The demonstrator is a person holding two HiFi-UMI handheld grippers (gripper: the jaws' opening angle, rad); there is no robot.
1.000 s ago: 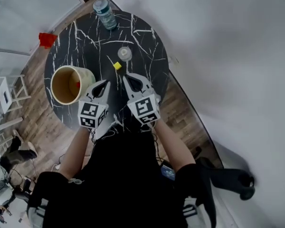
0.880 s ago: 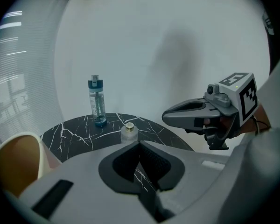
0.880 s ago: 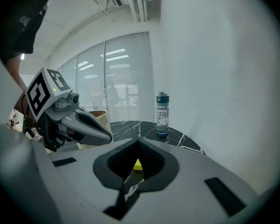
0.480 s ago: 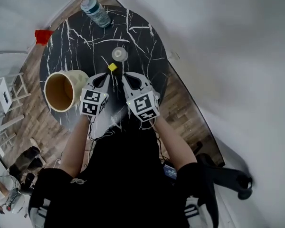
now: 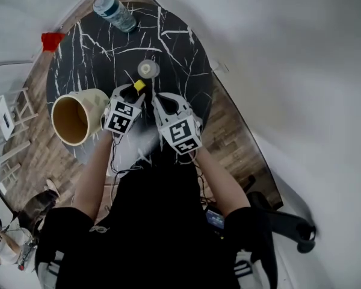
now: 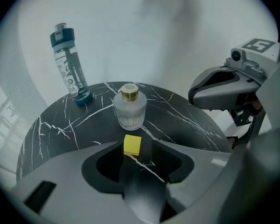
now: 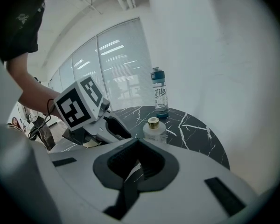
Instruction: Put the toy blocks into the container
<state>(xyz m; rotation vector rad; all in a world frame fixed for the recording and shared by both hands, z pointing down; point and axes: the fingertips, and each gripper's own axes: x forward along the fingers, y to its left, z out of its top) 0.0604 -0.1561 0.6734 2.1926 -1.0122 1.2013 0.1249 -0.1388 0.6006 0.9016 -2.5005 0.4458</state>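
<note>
A small yellow block lies on the round black marble table. My left gripper has reached it; its jaws are opening, and the yellow block sits at the fingertips without the pads pressing on it. My right gripper hovers just right of the left one, shut and empty. The cream round container stands at the table's left edge, to the left of the left gripper. I cannot see what lies inside it.
A squat frosted glass bottle with a gold cap stands just beyond the yellow block. A tall clear water bottle stands at the table's far edge. A red object lies on the wooden floor beyond the table.
My left gripper has moved forward from beside the container to the yellow block, and its jaws have opened. The right gripper has barely moved.
</note>
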